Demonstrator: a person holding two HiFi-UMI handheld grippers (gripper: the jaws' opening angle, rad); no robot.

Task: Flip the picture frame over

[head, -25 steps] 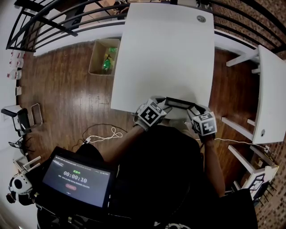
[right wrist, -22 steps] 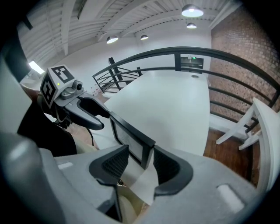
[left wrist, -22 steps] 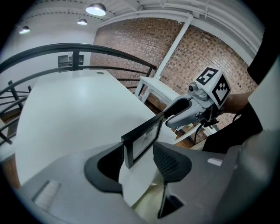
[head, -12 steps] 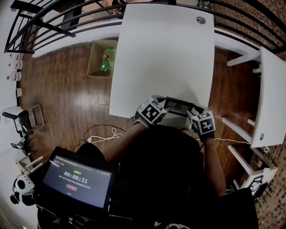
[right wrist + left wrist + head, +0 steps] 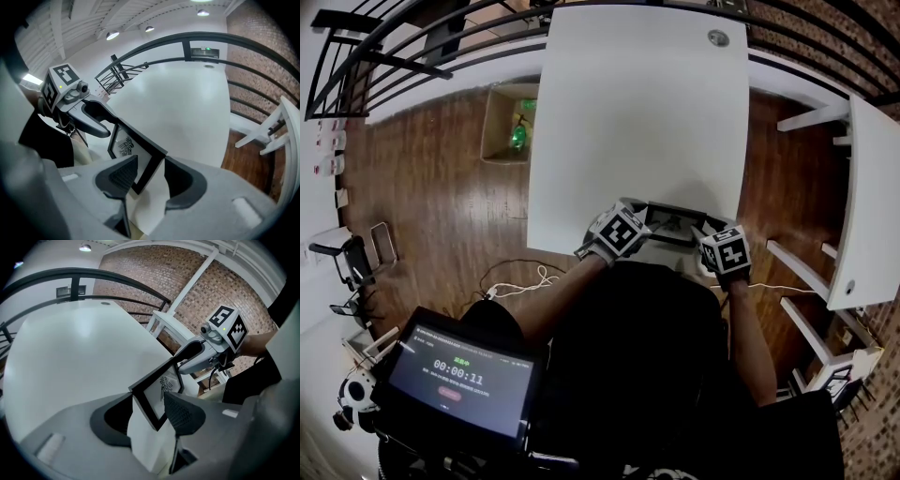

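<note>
The picture frame (image 5: 675,223) has a black border and a white picture with a small black figure. It is held tilted over the near edge of the white table (image 5: 637,112). In the left gripper view, the left gripper (image 5: 150,416) is shut on one lower corner of the frame (image 5: 157,392). In the right gripper view, the right gripper (image 5: 150,176) is shut on the opposite corner of the frame (image 5: 133,150). In the head view the left gripper (image 5: 643,227) and the right gripper (image 5: 703,236) flank the frame. The frame's back is hidden.
A cardboard box (image 5: 511,122) with green things stands on the wooden floor left of the table. A second white table (image 5: 867,187) is at the right. A white cable (image 5: 520,281) lies on the floor, a screen (image 5: 459,375) sits at lower left, and a dark railing runs behind.
Both grippers have moved a little forward over the table edge and lower, carrying the frame between them. The frame now lies tilted a bit flatter.
</note>
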